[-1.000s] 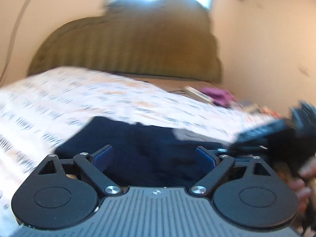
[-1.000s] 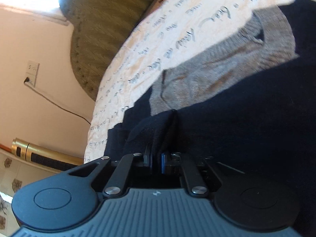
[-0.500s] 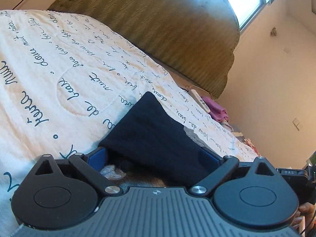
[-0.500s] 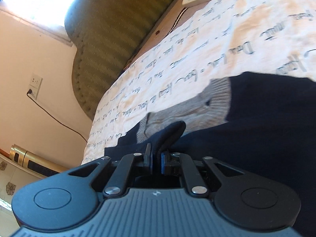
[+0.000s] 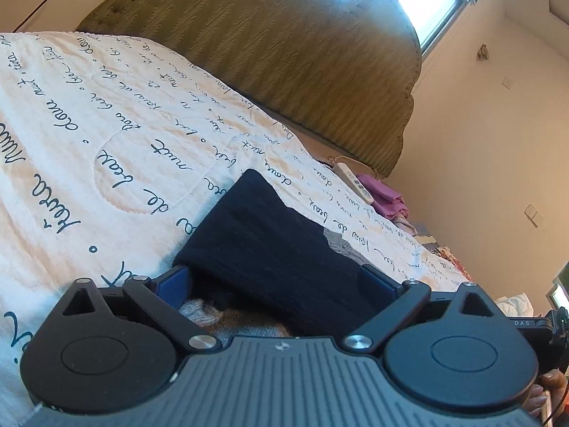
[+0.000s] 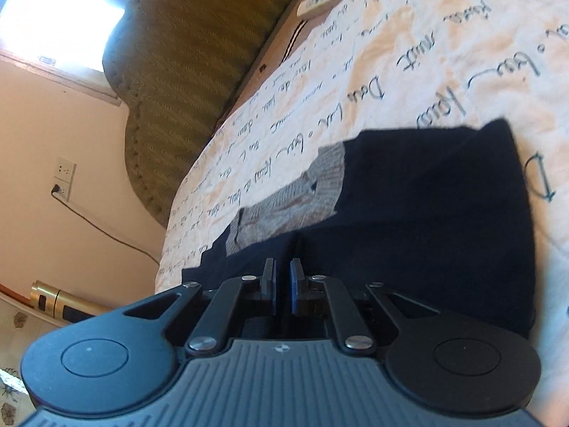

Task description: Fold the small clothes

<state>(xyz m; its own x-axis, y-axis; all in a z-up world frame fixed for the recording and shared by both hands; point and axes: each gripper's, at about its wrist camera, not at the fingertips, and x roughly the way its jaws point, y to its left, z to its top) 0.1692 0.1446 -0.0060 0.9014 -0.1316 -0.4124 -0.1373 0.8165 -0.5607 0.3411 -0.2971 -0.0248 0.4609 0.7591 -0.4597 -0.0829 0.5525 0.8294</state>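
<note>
A navy garment (image 5: pixel 270 245) with a grey knit part (image 6: pixel 302 199) lies folded on the printed bedspread (image 5: pixel 106 124). My left gripper (image 5: pixel 275 281) is open wide and low over the near end of the navy fold. The cloth lies between its blue pads (image 5: pixel 174 281) without being squeezed, and some grey knit shows just under the jaws. My right gripper (image 6: pixel 282 281) is shut to a narrow slit over the navy garment (image 6: pixel 426 213). A crease of the dark cloth runs into that slit.
A green padded headboard (image 5: pixel 284 53) stands at the far end of the bed. A white remote (image 5: pixel 355 181) and a pink cloth (image 5: pixel 387 195) lie beside it. A person's hand (image 5: pixel 547 388) shows at the right edge. A cable hangs from a wall socket (image 6: pixel 64 174).
The left gripper rolled and dropped close to the fold, then held still. The right gripper travelled across the garment, and the bunch of cloth that rose above its fingers has flattened.
</note>
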